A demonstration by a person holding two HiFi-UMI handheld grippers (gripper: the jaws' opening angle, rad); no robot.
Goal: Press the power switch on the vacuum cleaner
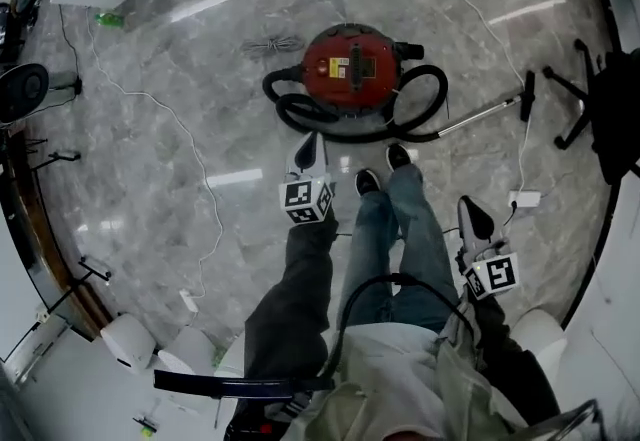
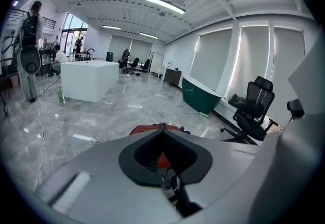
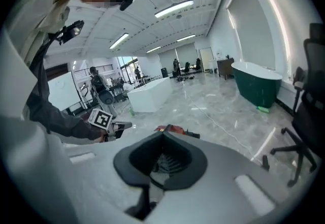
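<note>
In the head view, the vacuum cleaner (image 1: 350, 69) stands on the marble floor (image 1: 150, 129) just ahead of your shoes (image 1: 368, 181). Its black hose (image 1: 290, 111) is coiled round the red drum, so the lid faces up at you. The power switch is probably among the small fittings at the middle of that lid, though they are too small to tell apart. Your left gripper (image 1: 310, 144) is reached forward with its tip near the hose's near side, placed to go down onto the lid. Your right gripper (image 1: 471, 212) hangs by your side, well apart from the machine and clear of the reach. In the left gripper view, the jaws are pinched together on nothing, which makes one blunt point suited to poking a button, and the red drum shows just over them. In the right gripper view, the jaws are likewise closed and empty, aimed over the floor with the drum low in the middle distance.
</note>
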